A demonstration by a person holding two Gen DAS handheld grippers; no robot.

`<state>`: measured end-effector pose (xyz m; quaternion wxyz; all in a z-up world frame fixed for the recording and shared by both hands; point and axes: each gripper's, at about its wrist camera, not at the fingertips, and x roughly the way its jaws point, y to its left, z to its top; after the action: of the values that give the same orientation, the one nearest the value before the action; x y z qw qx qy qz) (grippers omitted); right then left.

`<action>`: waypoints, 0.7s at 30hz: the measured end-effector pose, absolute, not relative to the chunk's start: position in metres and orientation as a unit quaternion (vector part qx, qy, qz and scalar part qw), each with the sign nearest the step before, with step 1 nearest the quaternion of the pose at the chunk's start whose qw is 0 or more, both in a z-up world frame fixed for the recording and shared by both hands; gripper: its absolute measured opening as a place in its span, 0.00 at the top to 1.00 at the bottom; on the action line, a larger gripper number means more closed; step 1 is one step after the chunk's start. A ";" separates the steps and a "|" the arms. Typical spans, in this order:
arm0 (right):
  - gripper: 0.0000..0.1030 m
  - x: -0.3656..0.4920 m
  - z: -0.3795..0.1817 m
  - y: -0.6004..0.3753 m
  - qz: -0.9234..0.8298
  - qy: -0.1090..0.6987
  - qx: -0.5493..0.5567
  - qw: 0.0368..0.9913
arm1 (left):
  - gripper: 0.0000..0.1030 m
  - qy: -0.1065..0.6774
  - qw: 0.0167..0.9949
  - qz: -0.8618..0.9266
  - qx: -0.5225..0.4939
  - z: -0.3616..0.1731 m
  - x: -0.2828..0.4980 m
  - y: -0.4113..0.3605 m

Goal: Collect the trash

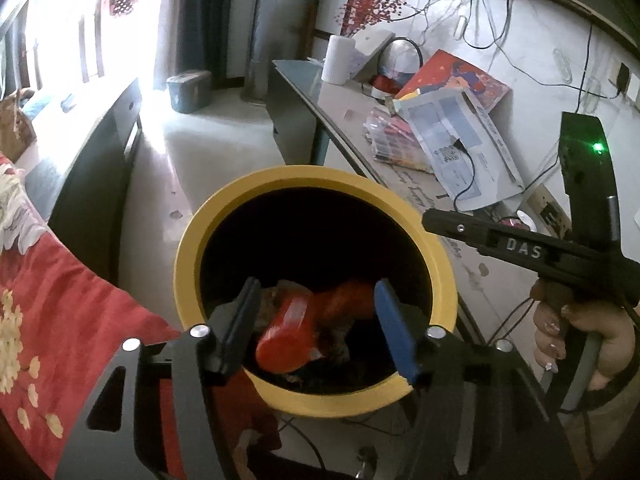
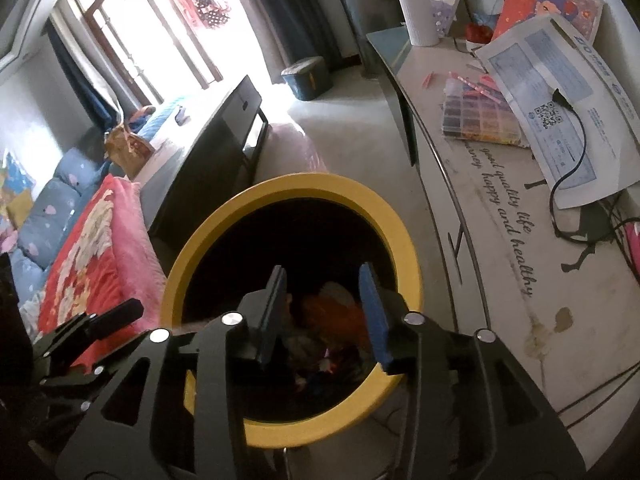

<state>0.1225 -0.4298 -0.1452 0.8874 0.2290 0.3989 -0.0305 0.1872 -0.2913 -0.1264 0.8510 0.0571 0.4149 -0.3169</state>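
Both grippers hang over the mouth of the yellow bin [image 1: 316, 292], pointing down into it, and this looks like the drop step of collecting trash. The left gripper [image 1: 316, 322] has its jaws well apart; a red can-like piece of trash [image 1: 286, 334] shows between them, but the pads do not press on it, and whether it is falling or already lying on the pile in the bin cannot be told. The right gripper [image 2: 324, 314] is partly open with nothing between its pads; below it in the bin lies more rubbish, among it something orange-red [image 2: 340, 318]. To do the drop well, I would hold each gripper inside the yellow rim until the piece has cleared the pads, then lift straight up so the fingers do not catch the rim. The two tools are close together over the bin, so they could knock each other. To the right of the bin stands a long table [image 2: 500, 240] with papers [image 2: 560, 120], a bead box [image 2: 480, 120] and loose cables [image 2: 568, 148]; to the left of the bin is a red blanket [image 1: 60, 300].
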 end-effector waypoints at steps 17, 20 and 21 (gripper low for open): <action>0.23 0.088 -0.102 -0.414 -0.025 0.351 0.200 0.914 | 0.07 0.385 0.883 -0.266 0.026 -0.084 0.173 -0.244; 0.19 0.082 -0.095 -0.408 -0.025 0.345 0.192 0.919 | 0.06 0.379 0.889 -0.257 0.023 -0.077 0.168 -0.233; 0.18 0.081 -0.093 -0.406 -0.024 0.344 0.190 0.919 | 0.06 0.377 0.891 -0.253 0.021 -0.074 0.166 -0.229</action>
<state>0.0815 -0.4060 -0.0935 0.9193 0.1903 0.3436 -0.0236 0.1659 -0.2288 -0.0741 0.8908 0.0213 0.3769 -0.2529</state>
